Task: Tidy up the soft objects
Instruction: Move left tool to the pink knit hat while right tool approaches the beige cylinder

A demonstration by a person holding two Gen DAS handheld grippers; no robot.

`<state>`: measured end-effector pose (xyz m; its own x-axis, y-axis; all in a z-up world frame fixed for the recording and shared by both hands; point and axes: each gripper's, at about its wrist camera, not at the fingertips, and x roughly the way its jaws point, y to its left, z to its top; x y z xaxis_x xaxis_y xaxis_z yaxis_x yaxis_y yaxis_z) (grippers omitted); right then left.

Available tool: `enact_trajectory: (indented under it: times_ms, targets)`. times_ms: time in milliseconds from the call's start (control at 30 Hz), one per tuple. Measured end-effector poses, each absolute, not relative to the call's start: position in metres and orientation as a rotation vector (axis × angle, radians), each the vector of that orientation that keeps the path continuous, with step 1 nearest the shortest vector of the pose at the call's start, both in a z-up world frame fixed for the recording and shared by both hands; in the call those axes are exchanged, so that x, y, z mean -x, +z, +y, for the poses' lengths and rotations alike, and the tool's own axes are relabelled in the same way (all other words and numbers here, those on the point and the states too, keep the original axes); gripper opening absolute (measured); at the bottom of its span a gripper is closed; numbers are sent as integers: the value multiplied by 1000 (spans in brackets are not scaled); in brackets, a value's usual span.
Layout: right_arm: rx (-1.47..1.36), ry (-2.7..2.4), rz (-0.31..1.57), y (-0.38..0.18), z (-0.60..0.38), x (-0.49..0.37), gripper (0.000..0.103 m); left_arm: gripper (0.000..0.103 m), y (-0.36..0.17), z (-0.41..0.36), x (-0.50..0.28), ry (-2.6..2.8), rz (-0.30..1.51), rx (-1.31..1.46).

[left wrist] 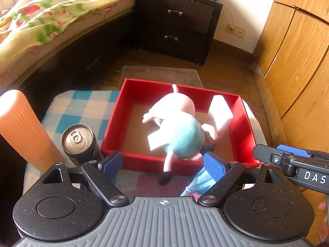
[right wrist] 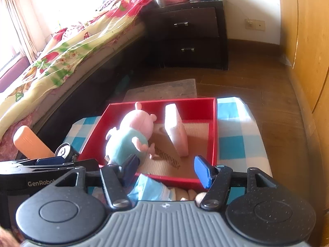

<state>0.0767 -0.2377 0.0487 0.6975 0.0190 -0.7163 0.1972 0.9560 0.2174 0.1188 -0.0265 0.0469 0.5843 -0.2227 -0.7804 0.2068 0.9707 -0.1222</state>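
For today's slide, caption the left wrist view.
Pink plush pig in blue shirt lies in red cardboard box; open left gripper hovers near.

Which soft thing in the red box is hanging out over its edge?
The pig plush toy: one leg drapes over the box's front wall. The white sponge block sits fully inside.

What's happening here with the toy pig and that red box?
A person is tidying soft things with a pair of hand-held tongs. A plush pig in a teal top lies in the red box on a blue checked cloth, next to a white foam block; one leg hangs over the near rim. The left tongs and the right tongs are both open, holding nothing. A drink can and an orange ribbed cylinder stand outside the box.
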Motion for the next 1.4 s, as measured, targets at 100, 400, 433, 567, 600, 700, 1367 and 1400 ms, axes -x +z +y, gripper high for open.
enact_trajectory:
  times_ms: [100, 400, 433, 567, 600, 700, 1367, 1400]
  targets:
    - [-295, -112, 803, 48, -240, -72, 44, 84, 47, -26, -116, -260, 919, 28]
    - [-321, -123, 839, 39, -244, -57, 46, 85, 45, -28, -111, -294, 942, 30]
    - [-321, -123, 843, 38, -244, -56, 46, 85, 44, -29, -110, -299, 946, 27]
    - [-320, -126, 859, 35, -242, -51, 47, 85, 40, -36, -105, -311, 953, -2]
    - [-322, -125, 861, 34, -242, -50, 47, 85, 39, -37, -104, -315, 956, -5]
    - [-321, -125, 866, 33, -239, -45, 48, 86, 36, -39, -100, -320, 965, -12]
    - [-362, -173, 951, 8, -241, -2, 48, 86, 10, -68, -82, -380, 1065, -87]
    - [-366, -177, 953, 7, -243, 1, 48, 86, 8, -70, -82, -381, 1067, -92]
